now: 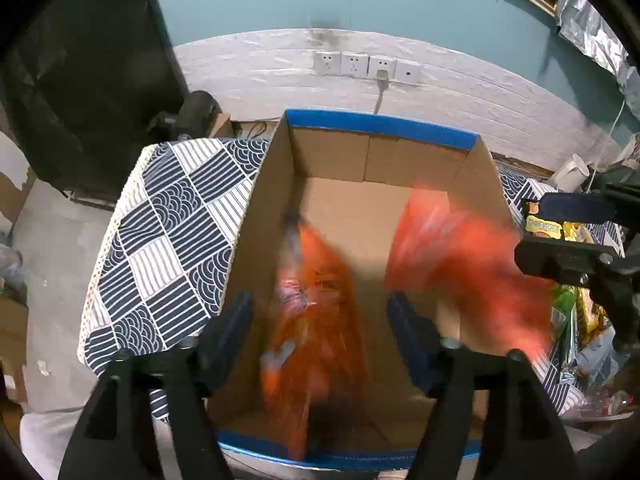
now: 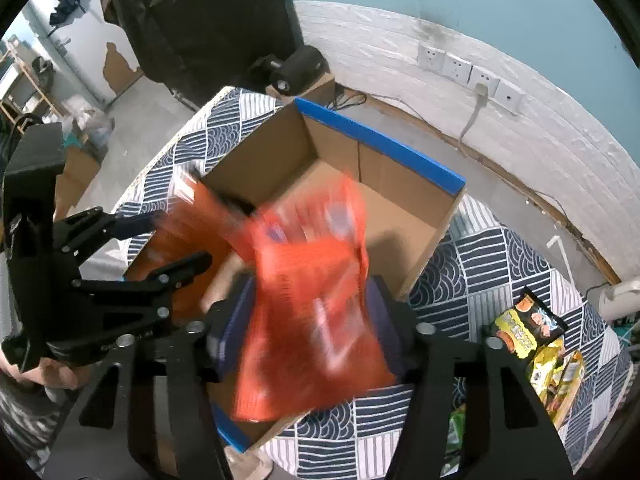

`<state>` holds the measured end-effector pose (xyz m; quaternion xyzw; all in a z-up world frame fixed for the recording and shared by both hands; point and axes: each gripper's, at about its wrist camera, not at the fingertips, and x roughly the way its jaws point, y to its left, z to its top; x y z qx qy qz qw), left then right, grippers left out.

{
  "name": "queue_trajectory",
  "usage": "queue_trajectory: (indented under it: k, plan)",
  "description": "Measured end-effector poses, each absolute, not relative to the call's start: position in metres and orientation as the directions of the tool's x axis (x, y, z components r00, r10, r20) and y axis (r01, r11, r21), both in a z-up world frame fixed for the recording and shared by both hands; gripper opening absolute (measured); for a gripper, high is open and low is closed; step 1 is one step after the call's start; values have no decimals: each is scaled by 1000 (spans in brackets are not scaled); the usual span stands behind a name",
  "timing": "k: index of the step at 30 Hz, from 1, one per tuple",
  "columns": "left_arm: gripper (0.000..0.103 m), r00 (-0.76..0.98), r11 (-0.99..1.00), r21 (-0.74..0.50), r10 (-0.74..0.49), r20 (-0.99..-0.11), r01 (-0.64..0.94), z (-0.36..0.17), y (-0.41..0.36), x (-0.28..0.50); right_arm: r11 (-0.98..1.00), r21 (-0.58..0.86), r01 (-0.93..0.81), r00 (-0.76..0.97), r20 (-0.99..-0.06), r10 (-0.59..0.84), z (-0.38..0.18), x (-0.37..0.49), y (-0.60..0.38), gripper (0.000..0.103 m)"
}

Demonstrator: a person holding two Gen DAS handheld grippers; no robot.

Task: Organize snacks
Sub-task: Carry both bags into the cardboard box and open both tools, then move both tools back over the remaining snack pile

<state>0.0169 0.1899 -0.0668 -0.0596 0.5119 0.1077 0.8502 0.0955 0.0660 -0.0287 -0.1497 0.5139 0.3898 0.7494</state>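
Open brown cardboard box with blue-taped rim (image 1: 380, 124) sits directly below both grippers. Two blurred orange snack packets fall inside, long axes steeply tilted: one (image 1: 316, 312) between the released left gripper (image 1: 320, 320), the other (image 2: 312, 320) between the right gripper (image 2: 310, 316), whose grip I cannot tell.

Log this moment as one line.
left gripper: open, orange packet blurred between fingers | right gripper: open, second orange packet blurred | both over cardboard box
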Motion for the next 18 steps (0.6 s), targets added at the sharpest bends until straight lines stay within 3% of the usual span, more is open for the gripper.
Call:
queue_trajectory:
  k: [18]
  plan:
    - [76,469,983,-19,70,-880,-181,-56,161,18,722,167,-672,216,-888,407,-21,99,16,70]
